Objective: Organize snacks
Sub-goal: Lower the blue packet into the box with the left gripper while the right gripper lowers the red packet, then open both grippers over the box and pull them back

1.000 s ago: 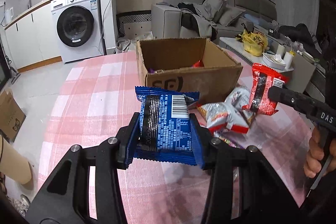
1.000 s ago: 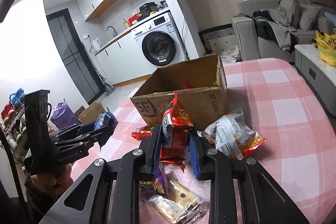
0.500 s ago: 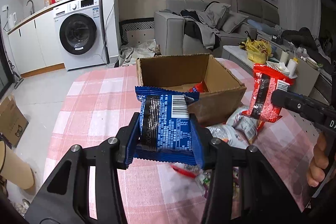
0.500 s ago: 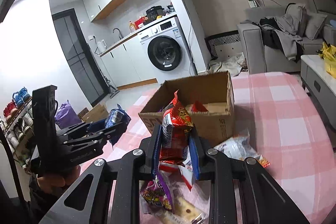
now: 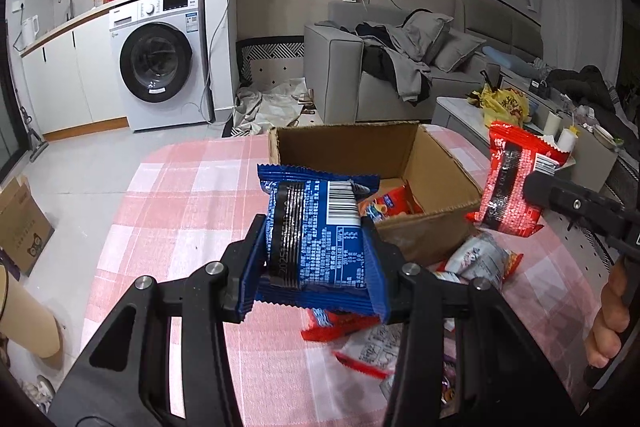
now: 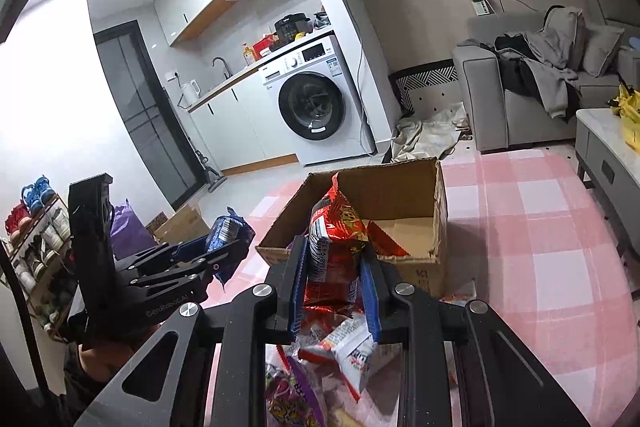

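My left gripper (image 5: 314, 267) is shut on a blue snack packet (image 5: 316, 231), held above the table in front of the open cardboard box (image 5: 436, 231). My right gripper (image 6: 334, 291) is shut on a red snack packet (image 6: 334, 251), held upright near the box's (image 6: 438, 227) front edge. The red packet also shows in the left wrist view (image 5: 514, 183), right of the box. The left gripper with the blue packet (image 6: 226, 231) shows at the left in the right wrist view. The box holds a few red packets (image 5: 390, 203).
Several loose snack packets (image 5: 480, 259) lie on the pink checked tablecloth (image 5: 176, 211) below and right of the grippers, more in the right wrist view (image 6: 344, 351). A washing machine (image 5: 160, 59), sofa (image 5: 400, 67) and a low side table (image 5: 520, 107) stand beyond the table.
Both grippers have risen with their packets and moved toward the box; the box interior now shows more from above. Both grips are unchanged.
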`<state>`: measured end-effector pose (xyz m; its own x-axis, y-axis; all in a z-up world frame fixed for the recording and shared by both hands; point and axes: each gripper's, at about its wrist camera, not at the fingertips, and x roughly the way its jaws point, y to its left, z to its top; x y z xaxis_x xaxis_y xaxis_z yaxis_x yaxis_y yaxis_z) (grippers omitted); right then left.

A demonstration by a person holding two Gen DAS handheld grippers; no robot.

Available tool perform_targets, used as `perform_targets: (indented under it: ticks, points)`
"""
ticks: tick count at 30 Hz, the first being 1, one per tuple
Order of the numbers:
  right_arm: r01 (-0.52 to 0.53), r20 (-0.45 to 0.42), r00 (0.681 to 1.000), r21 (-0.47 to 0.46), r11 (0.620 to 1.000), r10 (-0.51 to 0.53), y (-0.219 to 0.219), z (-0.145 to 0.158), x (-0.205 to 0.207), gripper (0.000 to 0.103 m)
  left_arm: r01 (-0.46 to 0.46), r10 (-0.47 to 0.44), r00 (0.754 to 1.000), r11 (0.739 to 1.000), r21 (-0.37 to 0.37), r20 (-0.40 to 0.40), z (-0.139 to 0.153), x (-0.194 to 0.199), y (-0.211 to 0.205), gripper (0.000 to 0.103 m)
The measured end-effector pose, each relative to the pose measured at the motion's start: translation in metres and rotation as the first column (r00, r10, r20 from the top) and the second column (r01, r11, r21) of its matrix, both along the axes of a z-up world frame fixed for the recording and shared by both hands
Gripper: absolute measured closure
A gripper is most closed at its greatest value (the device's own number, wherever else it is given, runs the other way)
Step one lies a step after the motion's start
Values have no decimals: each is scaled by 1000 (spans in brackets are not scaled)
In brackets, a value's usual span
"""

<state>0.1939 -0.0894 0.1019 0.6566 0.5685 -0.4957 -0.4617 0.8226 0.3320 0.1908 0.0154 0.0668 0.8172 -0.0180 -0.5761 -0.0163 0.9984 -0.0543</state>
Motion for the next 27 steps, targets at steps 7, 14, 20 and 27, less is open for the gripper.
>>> perform_targets:
  ticks: [7, 14, 20, 27]
  points:
    - [5, -23, 1000, 2, 1000, -5, 8, -4, 19, 78, -2, 2, 1000, 1000, 0, -5, 0, 16, 0, 62]
    - [16, -37, 999, 19, 1000, -16, 12, -9, 34, 78, -5, 5, 1000, 1000, -3, -10, -5, 29, 0, 62]
    - [23, -41, 999, 17, 1000, -22, 14, -11, 44, 78, -4, 3, 1000, 1000, -9, -14, -7, 37, 0, 62]
    - [42, -71, 997, 38, 998, -40, 14, -18, 55, 78, -10, 10, 1000, 1000, -11, -16, -16, 55, 2, 62]
